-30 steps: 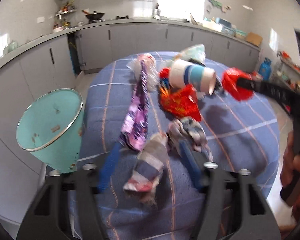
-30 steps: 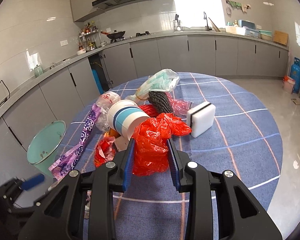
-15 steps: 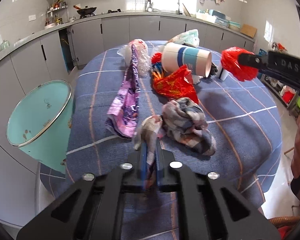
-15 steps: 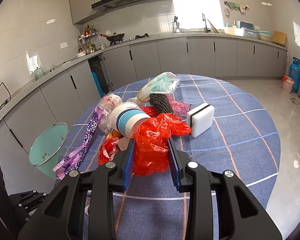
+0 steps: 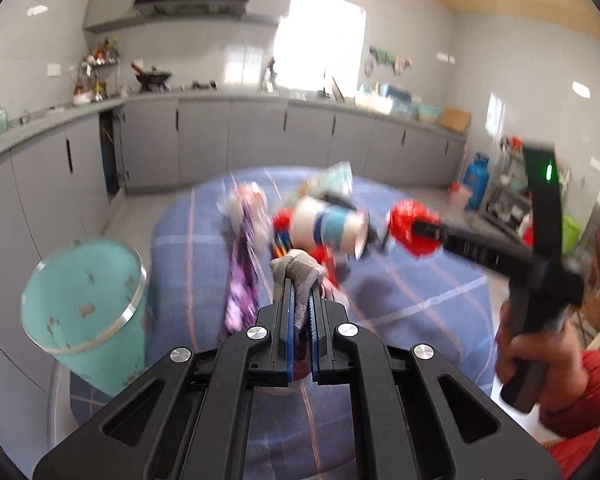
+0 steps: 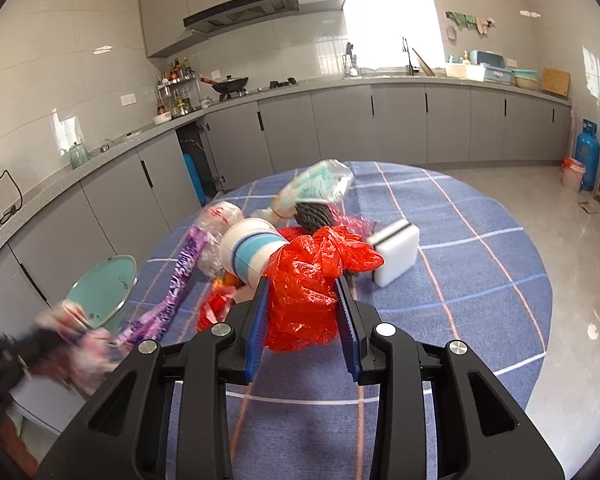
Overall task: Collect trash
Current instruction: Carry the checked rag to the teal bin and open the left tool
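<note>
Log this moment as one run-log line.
left claw: shut on rag | right claw: shut on red bag | bin: left

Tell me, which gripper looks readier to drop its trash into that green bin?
Probably the left gripper: it is shut on the crumpled cloth beside the green bin, while the right gripper holds the red bag farther away.

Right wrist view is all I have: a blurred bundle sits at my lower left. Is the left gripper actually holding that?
Observer: Yes. The left gripper is shut on a striped rag, pinched between its blue pads.
Operator: Where is the bin relative to it?
Observer: The teal bin stands off the table's left edge, its mouth tilted toward the gripper.
Operator: And my red bag?
Observer: From the left wrist, the red plastic bag hangs in the right gripper, clear of the blue checked tablecloth.
</note>
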Demonstrator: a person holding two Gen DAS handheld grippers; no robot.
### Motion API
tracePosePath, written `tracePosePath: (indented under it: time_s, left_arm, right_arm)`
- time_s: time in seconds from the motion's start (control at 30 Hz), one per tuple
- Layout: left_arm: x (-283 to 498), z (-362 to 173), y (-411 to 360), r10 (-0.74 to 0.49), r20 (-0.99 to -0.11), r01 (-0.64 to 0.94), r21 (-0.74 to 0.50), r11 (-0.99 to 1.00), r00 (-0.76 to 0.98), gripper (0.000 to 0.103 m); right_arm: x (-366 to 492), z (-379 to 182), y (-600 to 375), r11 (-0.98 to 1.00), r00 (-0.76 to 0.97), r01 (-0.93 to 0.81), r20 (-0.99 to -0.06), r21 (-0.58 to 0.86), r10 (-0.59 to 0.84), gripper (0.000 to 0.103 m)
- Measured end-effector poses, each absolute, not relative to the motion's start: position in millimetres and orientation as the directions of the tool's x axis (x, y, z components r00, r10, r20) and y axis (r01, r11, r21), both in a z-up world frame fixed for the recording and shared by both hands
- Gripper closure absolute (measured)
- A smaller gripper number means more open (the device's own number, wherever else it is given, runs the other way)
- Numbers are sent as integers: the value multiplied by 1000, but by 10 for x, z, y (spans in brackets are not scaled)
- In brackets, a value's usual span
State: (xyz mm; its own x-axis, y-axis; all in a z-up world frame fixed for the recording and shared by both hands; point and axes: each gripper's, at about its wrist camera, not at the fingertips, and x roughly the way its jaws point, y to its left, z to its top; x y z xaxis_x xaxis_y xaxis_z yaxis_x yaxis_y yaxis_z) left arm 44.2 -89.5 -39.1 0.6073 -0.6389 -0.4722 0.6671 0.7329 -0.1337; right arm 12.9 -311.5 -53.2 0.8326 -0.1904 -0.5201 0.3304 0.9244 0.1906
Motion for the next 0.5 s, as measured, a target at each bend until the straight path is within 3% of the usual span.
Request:
tracePosePath:
  time_s: [0.2, 0.3, 0.5]
  left_arm:
    - [699, -4, -414, -596, -386, 560, -214, 800, 704, 96]
    - [827, 107, -191, -518, -361, 482, -190, 855, 776, 96]
    - [1188, 80, 69, -359, -387, 323, -157, 933, 849, 96]
  right_arm:
    - [264, -266, -2861, 951, 872, 242, -474, 192, -126, 70]
    - [423, -146, -2647, 965, 888, 176, -455, 193, -71, 70]
    - [906, -64, -2083, 981, 889, 29, -453, 193, 63, 70]
